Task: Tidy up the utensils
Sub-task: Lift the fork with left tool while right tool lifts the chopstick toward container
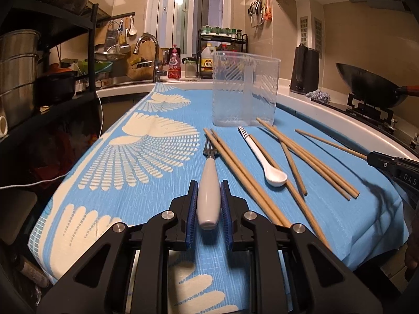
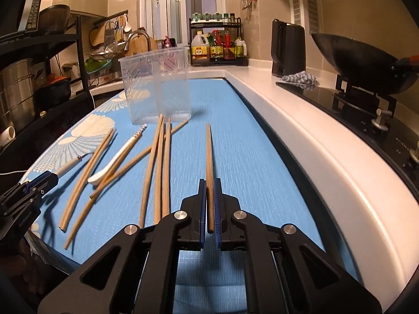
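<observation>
Down at the left gripper, the blue pads sit tight against the white handle of a fork, clamped on it; the tines point away toward the container and lie partly behind a chopstick. The right gripper is closed on a single chopstick, whose butt end pokes back between the pads while its tip reaches forward over the blue cloth. Whether either utensil is lifted clear of the cloth is hard to say from here.

Between the two, the loose chopsticks lie crossed in a heap, one running under the white spoon, so I cannot count them surely. The spoon's striped handle end points at the clear divided container, which stands upright just beyond the pile. Off to the right, past the counter edge, a wok sits on the stove, its handle cut off by the frame, and a black kettle stands near it.
</observation>
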`<state>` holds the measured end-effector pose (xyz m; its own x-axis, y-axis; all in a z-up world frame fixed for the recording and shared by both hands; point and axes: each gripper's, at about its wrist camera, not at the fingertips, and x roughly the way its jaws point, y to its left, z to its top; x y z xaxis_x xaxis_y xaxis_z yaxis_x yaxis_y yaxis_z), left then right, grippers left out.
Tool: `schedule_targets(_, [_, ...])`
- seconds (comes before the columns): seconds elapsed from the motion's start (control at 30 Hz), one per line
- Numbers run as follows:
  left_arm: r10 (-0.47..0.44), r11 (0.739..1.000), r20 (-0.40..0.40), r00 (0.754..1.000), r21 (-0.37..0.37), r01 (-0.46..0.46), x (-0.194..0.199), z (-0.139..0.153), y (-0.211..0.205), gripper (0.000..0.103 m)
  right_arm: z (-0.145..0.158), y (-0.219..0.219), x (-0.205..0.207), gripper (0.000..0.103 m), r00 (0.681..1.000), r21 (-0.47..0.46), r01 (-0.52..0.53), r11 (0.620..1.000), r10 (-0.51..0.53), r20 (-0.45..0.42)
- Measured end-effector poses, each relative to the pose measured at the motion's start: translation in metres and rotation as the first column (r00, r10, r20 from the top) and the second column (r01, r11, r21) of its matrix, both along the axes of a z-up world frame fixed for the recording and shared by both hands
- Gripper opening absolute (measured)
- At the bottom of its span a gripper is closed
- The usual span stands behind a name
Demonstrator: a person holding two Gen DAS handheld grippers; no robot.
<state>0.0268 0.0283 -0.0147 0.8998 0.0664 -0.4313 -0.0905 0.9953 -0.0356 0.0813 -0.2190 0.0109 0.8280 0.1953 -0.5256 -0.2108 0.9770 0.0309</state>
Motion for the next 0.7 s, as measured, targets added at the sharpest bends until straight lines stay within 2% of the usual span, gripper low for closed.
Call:
schedule_targets(0.23, [-0.007,1.000,0.041,0.999,0.016,0.007,-0.001,0.029,0.002,0.018,0.031,-0.003,-0.007,0.006,0.999,0.023,0.000,1.000,-0.001,0.039])
schedule_targets(0.7, [-0.047,0.999,0.052,0.998,-0.022,0.048,0.040,0.089,0.026,0.017,0.103,-0.003,0.018,0.006,0.997,0.083,-0.014,0.996,0.008,0.073])
